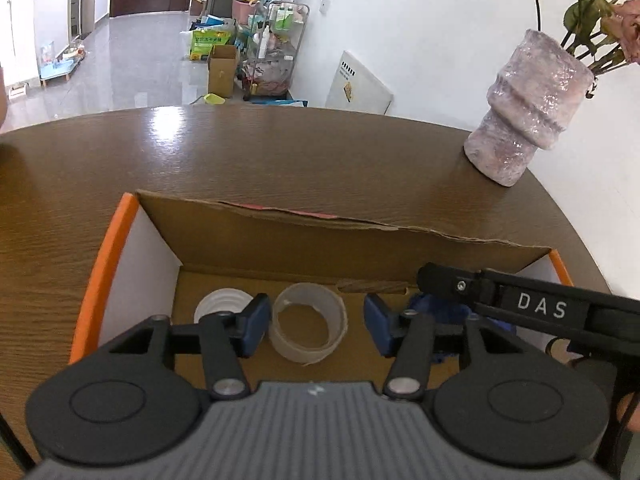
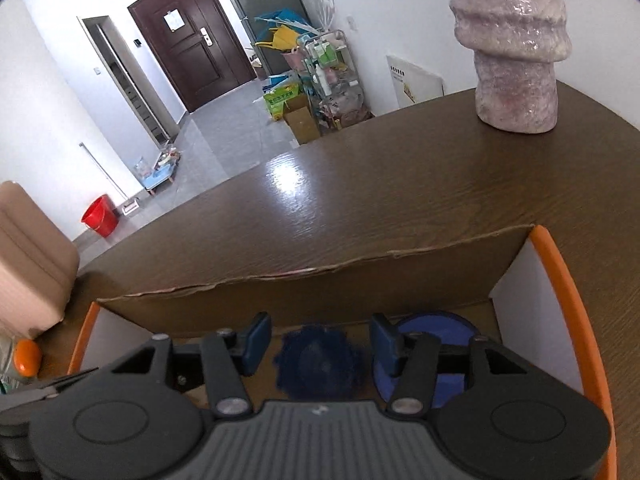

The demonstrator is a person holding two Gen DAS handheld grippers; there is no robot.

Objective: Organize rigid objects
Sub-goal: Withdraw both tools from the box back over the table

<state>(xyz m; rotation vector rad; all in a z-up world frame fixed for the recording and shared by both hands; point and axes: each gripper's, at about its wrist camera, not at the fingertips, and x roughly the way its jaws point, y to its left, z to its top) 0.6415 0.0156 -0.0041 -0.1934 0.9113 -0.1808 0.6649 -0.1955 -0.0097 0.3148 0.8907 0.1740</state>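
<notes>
A cardboard box with an orange rim (image 1: 105,264) (image 2: 570,296) stands on the brown wooden table (image 1: 280,152). My left gripper (image 1: 318,326) hangs open inside it. A clear tape roll (image 1: 307,323) lies on the box floor between its blue pads, with a gap on the right side. A white round lid (image 1: 219,303) lies to its left. My right gripper (image 2: 320,344) is also in the box and open. A blurred dark blue jagged-edged piece (image 2: 320,364) sits between its pads, with a sliver of gap on each side. A blue disc (image 2: 436,340) lies behind the right finger.
A tall pink glittery vase (image 1: 528,108) (image 2: 516,52) with flowers stands at the table's far right. The right gripper's black body (image 1: 540,308) crosses the box's right side. A beige chair back (image 2: 32,256) is at the left, and cluttered floor lies beyond the table.
</notes>
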